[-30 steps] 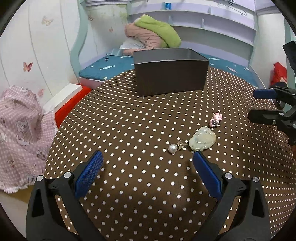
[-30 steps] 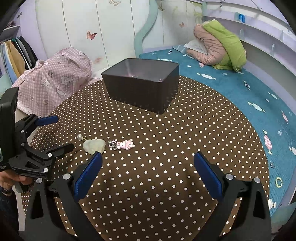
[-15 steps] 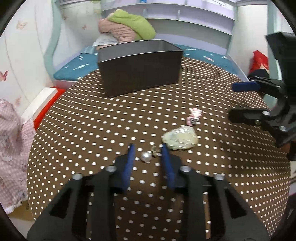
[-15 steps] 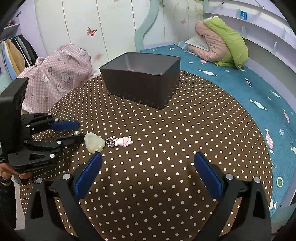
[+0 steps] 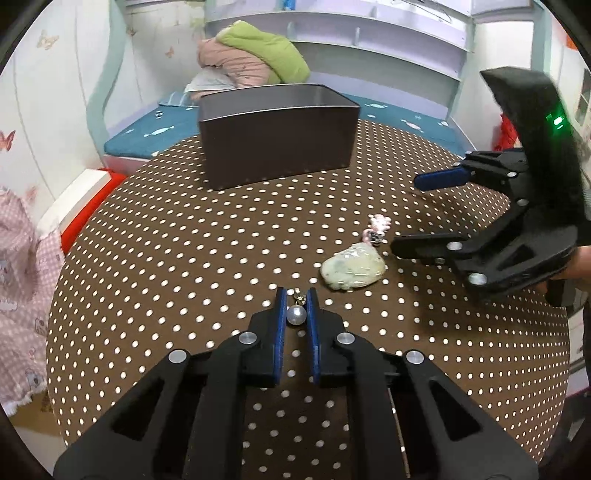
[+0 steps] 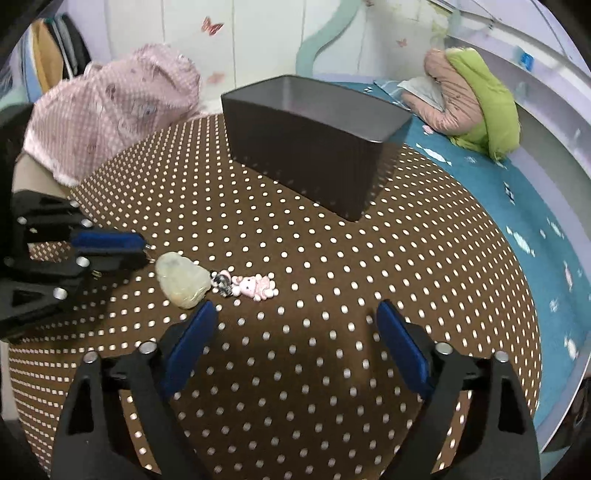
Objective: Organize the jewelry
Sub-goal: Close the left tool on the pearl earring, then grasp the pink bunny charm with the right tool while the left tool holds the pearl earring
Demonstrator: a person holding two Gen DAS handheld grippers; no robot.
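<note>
Left claw [image 5: 294, 303] just closing on our pearl earring [image 5: 296, 314], right claw [image 6: 291, 317] open, narrowing, empty; pendant [image 5: 352, 270], charm [image 5: 377, 230] ahead, box [image 5: 277, 140] beyond, unfilled.

A child's bedroom in a home. A bed with a teal fish-print mattress cover [image 6: 524, 221] runs along the right of the right wrist view, with a bundled pink and green quilt [image 6: 476, 99] on it. Butterfly stickers [image 6: 211, 26] dot the pale walls at upper left. Lilac shelves [image 5: 369, 48] span the top of the left wrist view.
</note>
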